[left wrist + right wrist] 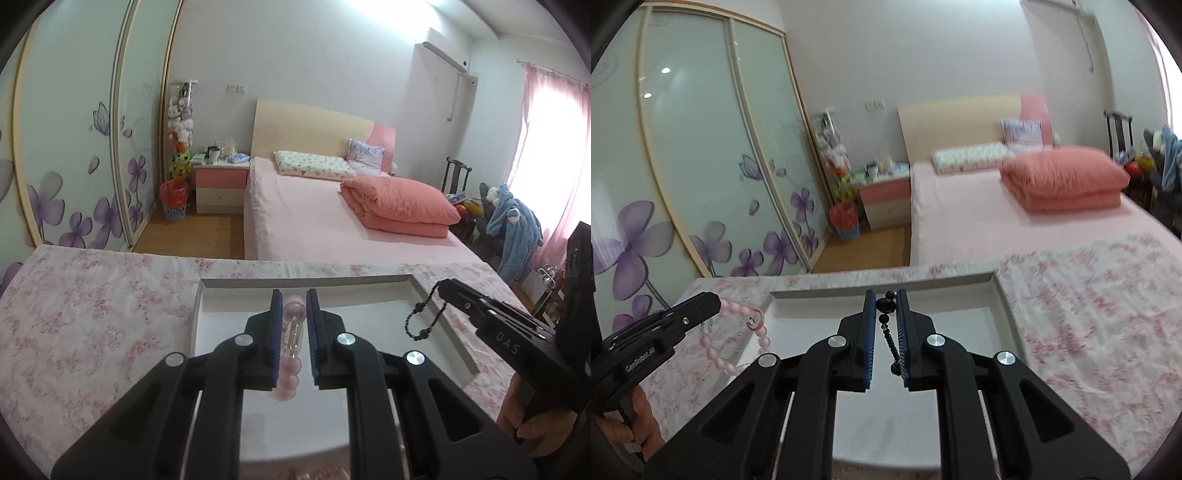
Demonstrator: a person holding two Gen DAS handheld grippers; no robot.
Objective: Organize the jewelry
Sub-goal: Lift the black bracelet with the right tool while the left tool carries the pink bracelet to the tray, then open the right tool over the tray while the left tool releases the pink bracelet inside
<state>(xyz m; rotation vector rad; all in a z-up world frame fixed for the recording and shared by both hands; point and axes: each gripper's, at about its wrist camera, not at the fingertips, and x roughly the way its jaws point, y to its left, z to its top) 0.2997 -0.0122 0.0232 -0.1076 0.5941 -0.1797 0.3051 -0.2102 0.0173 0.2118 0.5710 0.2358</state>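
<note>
My left gripper (pixel 294 301) is shut on a pink bead bracelet (pixel 291 343) and holds it above a shallow white tray (pixel 214 325). The same bracelet (pixel 738 343) hangs from the left gripper (pixel 714 301) in the right wrist view. My right gripper (pixel 885 301) is shut on a black bead bracelet (pixel 888 332) over the tray (pixel 1004 317). In the left wrist view that black bracelet (pixel 424 314) dangles from the right gripper (pixel 441 286) above the tray's right wall.
The tray lies on a table with a pink floral cloth (pixel 85 325). Behind it are a pink bed (pixel 332 214) with a folded quilt (pixel 399 206), a nightstand (pixel 221 184), a red bin (pixel 173 199) and sliding wardrobe doors (pixel 683 166).
</note>
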